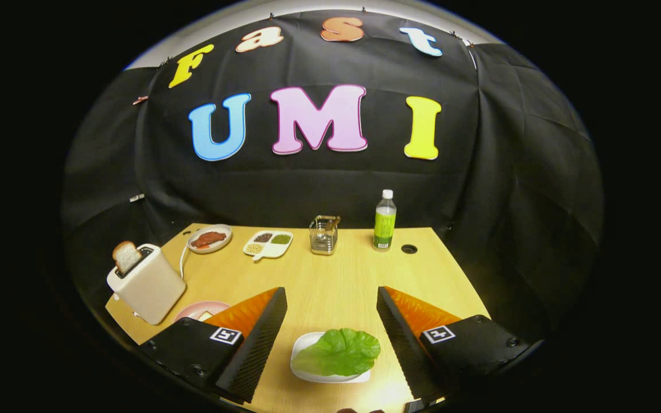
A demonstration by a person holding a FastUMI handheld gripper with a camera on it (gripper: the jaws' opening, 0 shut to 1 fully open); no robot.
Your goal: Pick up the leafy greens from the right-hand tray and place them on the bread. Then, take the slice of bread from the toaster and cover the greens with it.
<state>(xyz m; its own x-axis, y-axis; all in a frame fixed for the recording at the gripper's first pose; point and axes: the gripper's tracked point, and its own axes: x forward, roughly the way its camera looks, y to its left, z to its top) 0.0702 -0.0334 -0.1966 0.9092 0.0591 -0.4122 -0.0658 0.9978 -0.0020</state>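
Wide apart stand the two fingers of the gripper (331, 338), holding nothing, hovering above the near edge of the desk (330, 287) with the leafy greens (339, 351) lying between them on a small white tray (303, 367); neither finger touches leaf or tray. By size, the wooden desk comes first, its top pale and running back to the booth's dark cloth wall. Next is the white toaster (147, 284) at the left edge, tilted a little in this view, with a slice of bread (126, 255) standing up out of its slot. Just beside the toaster toward the near-left corner sits a pink plate (195, 310), partly hidden behind the left finger — what lies on it is too covered to tell. Along the far edge, from left to right: a round plate carrying a reddish piece of food (209, 238), a white divided dish (268, 244) with dark, green and pale fillings in its compartments, a clear square holder (323, 235) with something upright in it, and a green-labelled bottle (384, 221) with a white cap. Near the bottle, a small round cable hole (409, 249) marks the far-right corner.
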